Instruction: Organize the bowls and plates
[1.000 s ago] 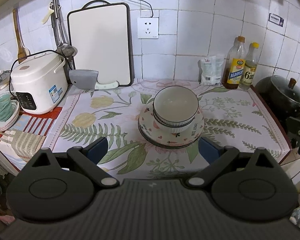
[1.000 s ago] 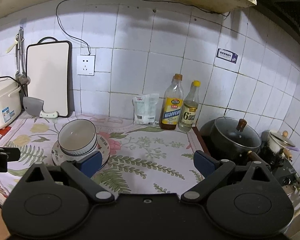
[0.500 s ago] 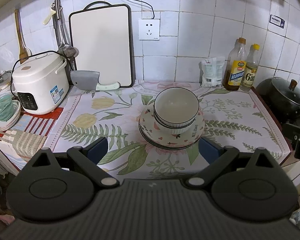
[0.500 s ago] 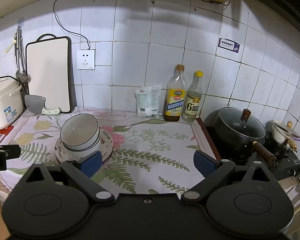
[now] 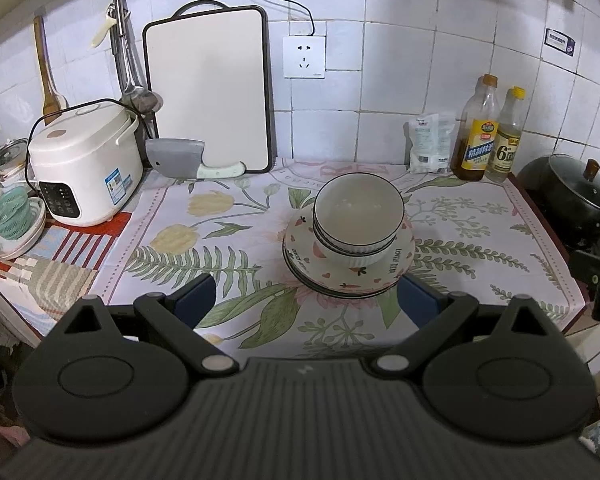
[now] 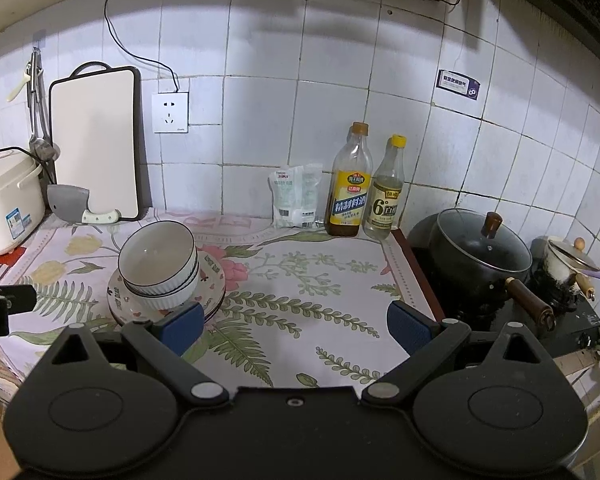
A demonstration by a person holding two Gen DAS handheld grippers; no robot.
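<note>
My left gripper [image 5: 306,298] hangs with its jaws apart, holding nothing, just short of the plates [image 5: 396,258]. My right gripper [image 6: 296,326] is also spread and unloaded. 2 nested bowls [image 5: 358,216] sit on the plates, mid-bench [image 5: 480,240].

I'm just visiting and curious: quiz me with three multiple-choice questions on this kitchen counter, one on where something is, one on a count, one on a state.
1. Where do the bowls sit?
A. on the stacked plates
B. inside the rice cooker
C. on the black pot

2. How many bottles stand by the back wall?
A. one
B. two
C. four

3. How is the left gripper?
A. shut on a bowl
B. shut on a plate
C. open, holding nothing

Answers: 1 A, the nested bowls rest on the plates on the floral cloth. 2 B, a brown-capped and a yellow-capped bottle stand side by side. 3 C, its blue pads are wide apart with only cloth between.
</note>
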